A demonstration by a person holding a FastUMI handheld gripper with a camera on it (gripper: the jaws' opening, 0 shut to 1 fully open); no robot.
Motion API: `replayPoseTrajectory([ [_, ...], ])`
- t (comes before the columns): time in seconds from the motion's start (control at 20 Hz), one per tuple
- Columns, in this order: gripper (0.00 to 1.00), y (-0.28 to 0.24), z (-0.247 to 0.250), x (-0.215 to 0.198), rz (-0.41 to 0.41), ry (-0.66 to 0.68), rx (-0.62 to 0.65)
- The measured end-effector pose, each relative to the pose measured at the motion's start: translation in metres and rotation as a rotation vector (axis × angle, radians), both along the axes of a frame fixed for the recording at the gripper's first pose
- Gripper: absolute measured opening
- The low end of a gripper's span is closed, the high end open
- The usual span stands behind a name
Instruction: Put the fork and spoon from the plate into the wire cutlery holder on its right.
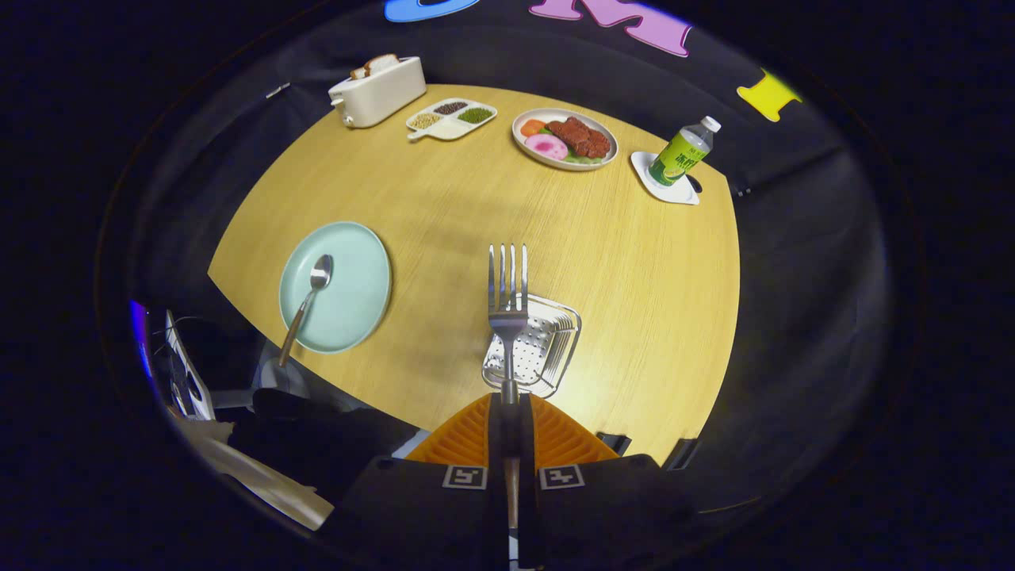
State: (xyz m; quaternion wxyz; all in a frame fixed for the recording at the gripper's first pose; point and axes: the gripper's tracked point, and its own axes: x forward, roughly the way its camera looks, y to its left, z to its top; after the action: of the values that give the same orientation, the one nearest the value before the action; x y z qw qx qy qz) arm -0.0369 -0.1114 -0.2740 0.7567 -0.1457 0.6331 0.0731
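Spoon (311, 295) of polished steel, lying bowl-up across the round pale-green plate (357, 274) at the left of the wooden bench (444, 198), handle overhanging the near rim: 1 item not yet collected. Silver 4-tined fork (507, 295) clamped by its handle in the closed hand-held gripper (508, 400), tines pointing away, hovering over the open wire cutlery holder (547, 349) right of the plate. Seemingly lined up that way for lowering straight in.

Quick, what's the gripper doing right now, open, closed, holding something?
Gripper: shut on the fork handle, tines pointing ahead, above the wire cutlery holder.
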Motion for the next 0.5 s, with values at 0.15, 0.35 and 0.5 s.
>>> replayPoseTrajectory([
  [0.15, 0.09, -0.020, -0.019, -0.003, 0.060, 0.089, -0.073],
  [0.35, 0.09, -0.032, -0.042, -0.009, 0.102, 0.243, -0.132],
  [0.5, 0.09, -0.040, -0.054, -0.003, 0.110, 0.331, -0.164],
])
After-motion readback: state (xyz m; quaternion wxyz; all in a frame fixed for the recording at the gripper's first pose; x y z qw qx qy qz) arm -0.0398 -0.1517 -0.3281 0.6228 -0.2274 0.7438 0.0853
